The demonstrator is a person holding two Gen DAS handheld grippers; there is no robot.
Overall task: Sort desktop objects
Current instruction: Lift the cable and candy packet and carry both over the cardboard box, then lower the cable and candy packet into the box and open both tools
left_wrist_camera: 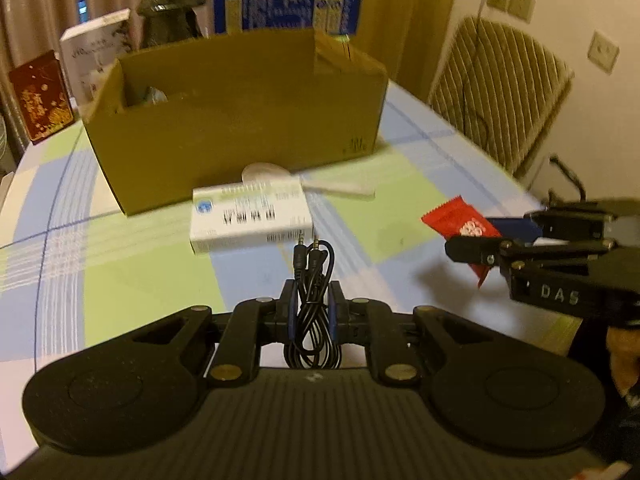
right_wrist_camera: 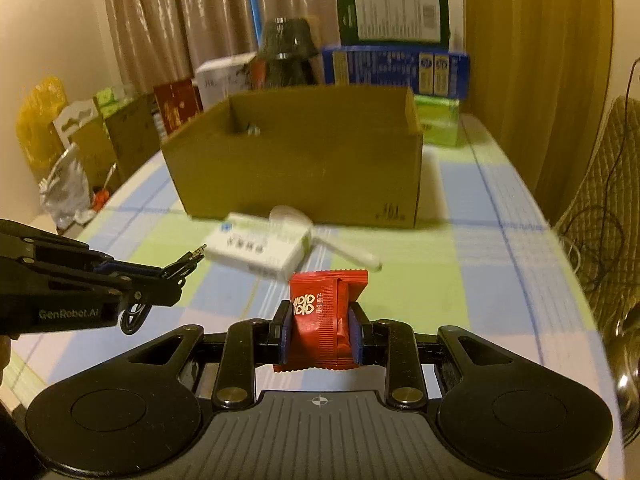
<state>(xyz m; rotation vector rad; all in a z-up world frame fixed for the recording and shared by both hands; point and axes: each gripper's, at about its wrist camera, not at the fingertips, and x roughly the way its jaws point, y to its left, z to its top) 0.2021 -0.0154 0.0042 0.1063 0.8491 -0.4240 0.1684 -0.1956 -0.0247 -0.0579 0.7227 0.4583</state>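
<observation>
My left gripper (left_wrist_camera: 313, 304) is shut on a coiled black audio cable (left_wrist_camera: 313, 280), held above the table. It also shows in the right wrist view (right_wrist_camera: 160, 276) at the left, cable plugs sticking out. My right gripper (right_wrist_camera: 322, 330) is shut on a red snack packet (right_wrist_camera: 324, 316); it also shows in the left wrist view (left_wrist_camera: 480, 246) at the right with the packet (left_wrist_camera: 460, 222). An open cardboard box (left_wrist_camera: 240, 120) stands ahead on the table (right_wrist_camera: 304, 152). A white medicine box (left_wrist_camera: 250, 216) and a white plastic spoon (left_wrist_camera: 304, 180) lie in front of it.
Checked tablecloth (left_wrist_camera: 120, 248) covers the table. Behind the cardboard box stand a blue box (left_wrist_camera: 286, 10), a dark lamp-like object (left_wrist_camera: 170, 0), a white box (left_wrist_camera: 98, 52) and a red box (left_wrist_camera: 40, 96). A chair (left_wrist_camera: 500, 92) stands at the right. Cartons and bags (right_wrist_camera: 80, 148) sit left of the table.
</observation>
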